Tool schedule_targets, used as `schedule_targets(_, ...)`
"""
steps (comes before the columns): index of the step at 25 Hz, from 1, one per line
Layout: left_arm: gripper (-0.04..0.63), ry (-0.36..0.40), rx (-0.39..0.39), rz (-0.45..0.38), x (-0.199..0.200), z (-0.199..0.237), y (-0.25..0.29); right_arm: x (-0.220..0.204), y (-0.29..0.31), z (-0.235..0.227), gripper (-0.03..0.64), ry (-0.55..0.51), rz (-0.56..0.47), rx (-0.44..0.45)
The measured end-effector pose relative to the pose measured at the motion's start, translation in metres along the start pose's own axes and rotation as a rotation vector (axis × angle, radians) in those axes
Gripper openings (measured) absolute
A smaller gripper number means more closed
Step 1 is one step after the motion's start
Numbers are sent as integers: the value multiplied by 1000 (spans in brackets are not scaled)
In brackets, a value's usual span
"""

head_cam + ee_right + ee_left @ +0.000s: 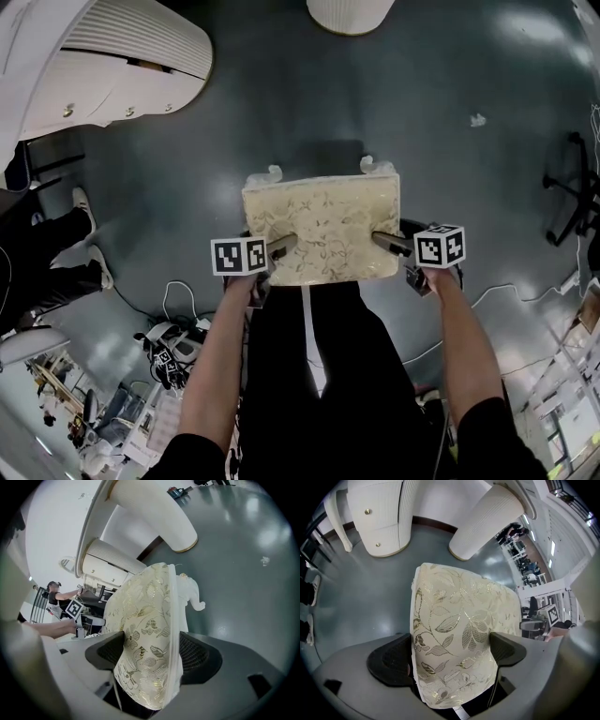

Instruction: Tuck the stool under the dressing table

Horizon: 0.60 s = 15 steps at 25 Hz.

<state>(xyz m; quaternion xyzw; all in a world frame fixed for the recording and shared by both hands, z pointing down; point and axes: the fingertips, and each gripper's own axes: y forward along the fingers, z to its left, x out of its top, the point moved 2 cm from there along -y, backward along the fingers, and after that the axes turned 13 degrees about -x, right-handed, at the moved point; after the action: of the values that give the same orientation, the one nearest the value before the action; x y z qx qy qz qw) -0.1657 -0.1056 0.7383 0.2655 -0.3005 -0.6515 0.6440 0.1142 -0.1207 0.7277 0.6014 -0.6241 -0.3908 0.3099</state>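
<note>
The stool [323, 230] has a cream cushion with gold leaf patterning and white curled legs, and stands on the grey floor in front of my legs. My left gripper [286, 246] is at the cushion's near left edge. In the left gripper view its jaws [452, 651] are closed on the cushion [459, 602], one pad on each face. My right gripper [382, 239] is at the near right edge. There the jaws [152, 651] stand at their widest with the cushion rim [145, 606] between them. The white ribbed dressing table [112, 56] is at the far left.
One thick white table leg [349, 14] stands straight ahead, with dark floor between it and the table body [384, 513]. A person's legs and shoes [56, 253] are at the left. An office chair base [572, 197] is at the right, and cables [173, 309] lie near my left side.
</note>
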Motion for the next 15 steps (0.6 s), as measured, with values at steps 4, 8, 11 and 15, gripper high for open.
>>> schedule_targets(4,512,2,4,-24,2,-2,-2,5,-3,1,331,-17,-38,-17)
schedule_targets(8,512,17,11,-49,-1,-2,-2,2,-2,3,331,-12,-55,-1)
schedule_targets(11,512,37,13,-66,10,-3,-3,9,-2,2,331,-10,-71,-1)
schedule_targets(15,512,52,14,-64,12,-6,-5,7,-6,2,331,-5,-84,-10)
